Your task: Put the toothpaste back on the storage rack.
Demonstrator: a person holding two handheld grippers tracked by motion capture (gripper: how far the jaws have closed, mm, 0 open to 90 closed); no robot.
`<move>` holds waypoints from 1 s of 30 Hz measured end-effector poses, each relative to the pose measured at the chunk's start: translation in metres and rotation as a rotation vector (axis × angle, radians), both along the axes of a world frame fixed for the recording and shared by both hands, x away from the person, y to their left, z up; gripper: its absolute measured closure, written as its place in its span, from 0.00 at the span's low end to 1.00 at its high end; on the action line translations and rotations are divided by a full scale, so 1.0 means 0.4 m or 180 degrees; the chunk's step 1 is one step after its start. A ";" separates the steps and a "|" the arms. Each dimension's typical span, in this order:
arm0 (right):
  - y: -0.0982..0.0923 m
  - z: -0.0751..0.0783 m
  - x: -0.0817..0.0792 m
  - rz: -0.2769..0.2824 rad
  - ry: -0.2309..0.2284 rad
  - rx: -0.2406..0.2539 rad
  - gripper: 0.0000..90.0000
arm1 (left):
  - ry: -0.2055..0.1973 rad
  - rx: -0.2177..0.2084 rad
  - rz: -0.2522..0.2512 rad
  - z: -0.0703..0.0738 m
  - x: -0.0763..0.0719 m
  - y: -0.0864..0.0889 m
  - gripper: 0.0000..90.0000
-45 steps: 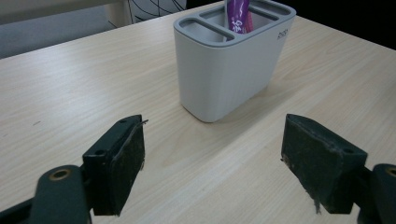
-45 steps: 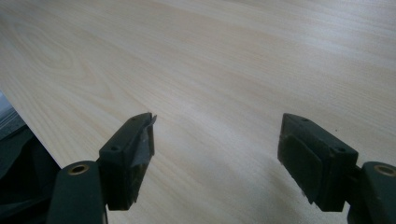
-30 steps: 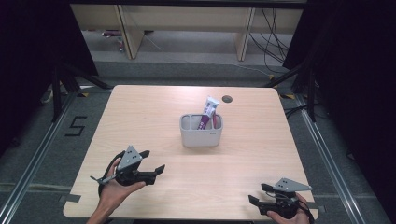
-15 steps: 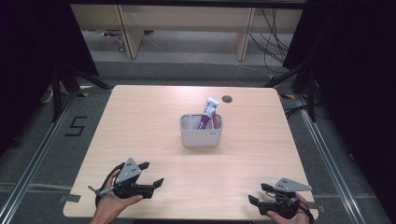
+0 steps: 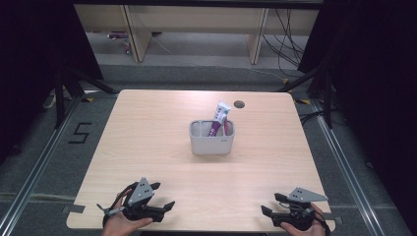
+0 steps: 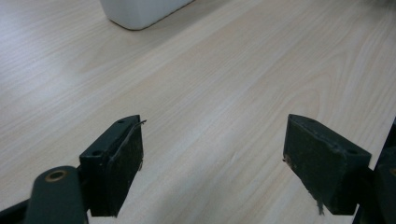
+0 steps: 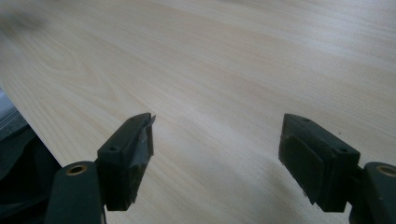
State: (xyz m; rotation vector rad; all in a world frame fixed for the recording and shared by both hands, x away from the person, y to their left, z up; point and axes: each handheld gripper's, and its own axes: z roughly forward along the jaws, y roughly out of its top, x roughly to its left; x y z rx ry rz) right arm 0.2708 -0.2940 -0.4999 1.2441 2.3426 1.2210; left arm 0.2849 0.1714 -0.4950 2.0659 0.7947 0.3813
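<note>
At the table's near left the left gripper rests wide open and empty, the pale grey plastic caddy holding an upright white-and-purple tube stands mid-table, and the right gripper gapes empty near right.

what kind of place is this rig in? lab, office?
Most likely a lab data-collection station. A bare wooden table stands on a metal-railed floor with a taped number "5", dark curtains hang at both sides, and loose cables trail behind. The only prop is a white caddy.

White caddy mid-table, upright, holding a leaning tube.
</note>
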 end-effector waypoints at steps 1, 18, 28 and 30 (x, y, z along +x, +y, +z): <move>0.000 0.000 0.000 0.0001 0.0000 0.0000 0.30 | -0.0005 -0.0100 0.0017 -0.005 -0.003 -0.005 0.22; 0.001 0.001 0.000 0.0053 0.0017 0.0075 0.30 | 0.0007 0.0219 -0.0121 -0.014 -0.027 -0.014 0.19; 0.001 0.003 -0.001 0.0076 0.0039 0.0052 0.30 | -0.0045 0.0304 -0.0046 -0.014 -0.021 -0.007 0.19; 0.002 0.006 -0.003 0.0081 0.0058 0.0070 0.30 | -0.0035 0.0275 -0.0031 -0.017 -0.020 -0.008 0.19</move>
